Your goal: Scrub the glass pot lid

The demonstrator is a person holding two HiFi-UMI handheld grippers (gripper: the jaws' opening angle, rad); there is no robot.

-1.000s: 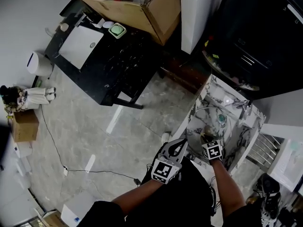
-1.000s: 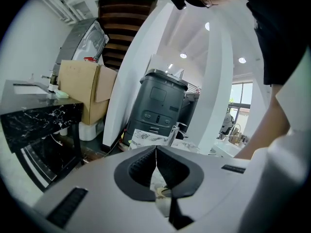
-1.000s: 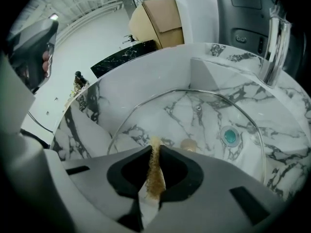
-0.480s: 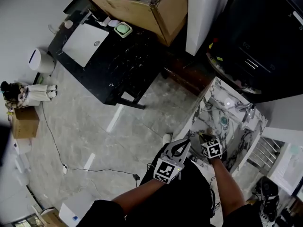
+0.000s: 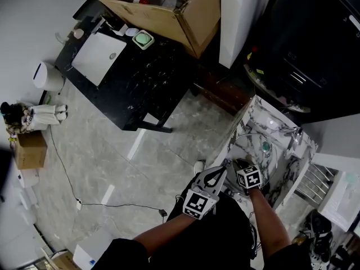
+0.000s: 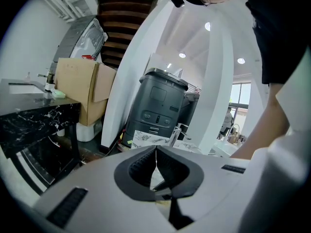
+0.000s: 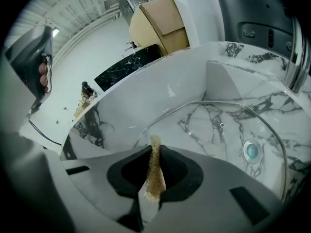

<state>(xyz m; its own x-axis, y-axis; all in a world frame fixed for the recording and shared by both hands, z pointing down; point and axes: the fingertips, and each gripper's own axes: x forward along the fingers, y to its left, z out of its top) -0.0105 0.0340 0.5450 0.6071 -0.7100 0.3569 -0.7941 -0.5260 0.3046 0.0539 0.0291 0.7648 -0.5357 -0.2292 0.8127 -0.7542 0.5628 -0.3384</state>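
The glass pot lid (image 7: 214, 130) lies in the marble sink (image 7: 146, 96), and its metal rim arcs across the basin. Through the glass shows the sink drain (image 7: 251, 150). My right gripper (image 7: 154, 166) is shut on a brown scrub pad (image 7: 155, 178) and hovers at the lid's near edge. In the head view the lid (image 5: 252, 141) sits in the sink, with the right gripper (image 5: 241, 165) over its near side. My left gripper (image 5: 216, 173) stays outside the sink by the counter's edge. In its own view the left gripper (image 6: 156, 154) is shut with nothing in it.
A chrome faucet (image 7: 297, 52) stands at the sink's far right. A black marble table (image 5: 135, 77) with a cardboard box (image 5: 163, 7) stands across the tiled floor. A large dark machine (image 6: 158, 106) rises behind the sink. A cable (image 5: 84, 198) trails over the floor.
The right gripper has edged slightly left over the lid's near side. The left gripper has barely moved.
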